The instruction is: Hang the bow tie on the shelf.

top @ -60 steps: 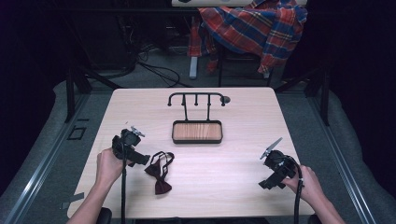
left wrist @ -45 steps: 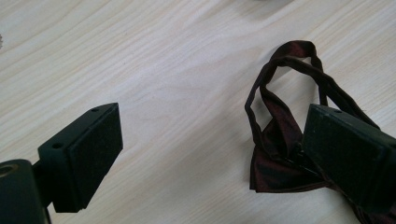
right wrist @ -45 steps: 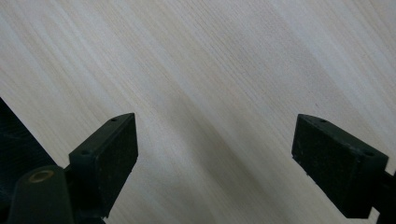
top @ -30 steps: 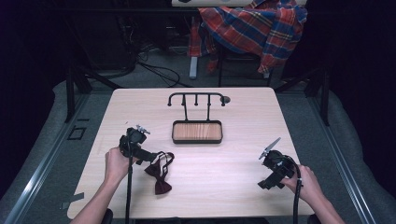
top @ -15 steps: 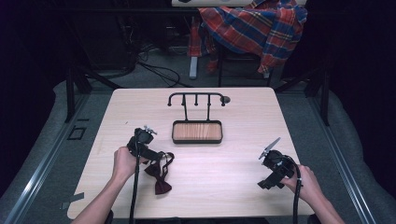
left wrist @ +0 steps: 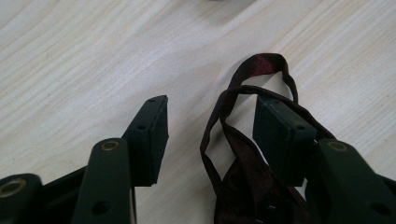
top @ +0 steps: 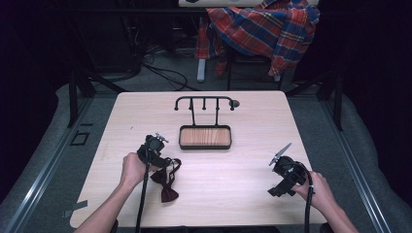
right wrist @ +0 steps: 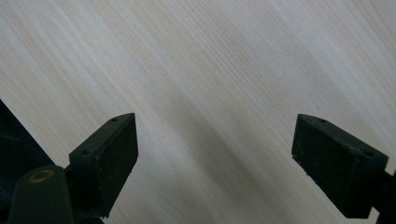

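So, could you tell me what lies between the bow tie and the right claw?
Bare table in the high view, bow tie to right claw.

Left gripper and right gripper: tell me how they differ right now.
The left gripper has its jaws over the dark red bow tie, the strap loop lying between them; the right gripper has bare table between its jaws. The right gripper's jaws stand wider apart than the left's. Both are open and hand-held.

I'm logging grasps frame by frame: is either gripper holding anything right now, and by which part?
Nothing is held. The left gripper stands open astride the strap loop of the dark red bow tie; the right gripper is open over bare table.
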`<action>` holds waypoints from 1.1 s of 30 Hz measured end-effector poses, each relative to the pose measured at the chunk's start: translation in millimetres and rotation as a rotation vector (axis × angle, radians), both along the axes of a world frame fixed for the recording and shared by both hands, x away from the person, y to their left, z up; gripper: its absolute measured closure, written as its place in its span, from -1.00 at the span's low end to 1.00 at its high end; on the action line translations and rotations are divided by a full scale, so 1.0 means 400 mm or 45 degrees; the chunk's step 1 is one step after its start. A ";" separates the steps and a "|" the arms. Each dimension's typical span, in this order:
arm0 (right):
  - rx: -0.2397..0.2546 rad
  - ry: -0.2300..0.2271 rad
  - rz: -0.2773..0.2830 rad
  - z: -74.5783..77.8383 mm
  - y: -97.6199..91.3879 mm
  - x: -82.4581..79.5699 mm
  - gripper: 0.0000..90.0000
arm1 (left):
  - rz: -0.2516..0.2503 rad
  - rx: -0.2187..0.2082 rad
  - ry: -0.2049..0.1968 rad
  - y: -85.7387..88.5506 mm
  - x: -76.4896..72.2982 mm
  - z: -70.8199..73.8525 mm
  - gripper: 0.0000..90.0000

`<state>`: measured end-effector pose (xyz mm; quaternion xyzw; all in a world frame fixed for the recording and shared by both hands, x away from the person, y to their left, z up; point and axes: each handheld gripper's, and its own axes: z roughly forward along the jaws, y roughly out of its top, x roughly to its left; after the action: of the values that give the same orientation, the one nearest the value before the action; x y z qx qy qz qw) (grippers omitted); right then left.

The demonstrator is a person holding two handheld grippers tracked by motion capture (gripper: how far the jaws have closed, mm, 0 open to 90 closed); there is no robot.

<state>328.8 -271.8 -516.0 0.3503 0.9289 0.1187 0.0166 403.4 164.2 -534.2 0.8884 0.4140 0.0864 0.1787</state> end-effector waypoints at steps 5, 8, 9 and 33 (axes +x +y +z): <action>0.008 0.002 -0.001 -0.001 0.001 -0.001 -0.69 | -0.012 0.026 0.003 -0.011 0.007 -0.011 0.17; 0.003 -0.005 -0.005 0.000 0.000 -0.002 -0.68 | -0.028 0.045 0.018 -0.021 0.008 -0.017 0.31; 0.002 -0.003 -0.002 0.000 -0.001 -0.001 -0.68 | -0.033 0.051 0.017 -0.025 0.007 -0.019 0.36; 0.001 -0.006 -0.007 0.001 -0.002 -0.001 -0.68 | -0.092 0.091 0.005 -0.027 -0.006 -0.009 0.97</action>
<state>328.2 -272.8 -515.6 0.3525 0.9280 0.1196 0.0190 401.1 153.3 -537.9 0.9086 0.3788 0.0929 0.1493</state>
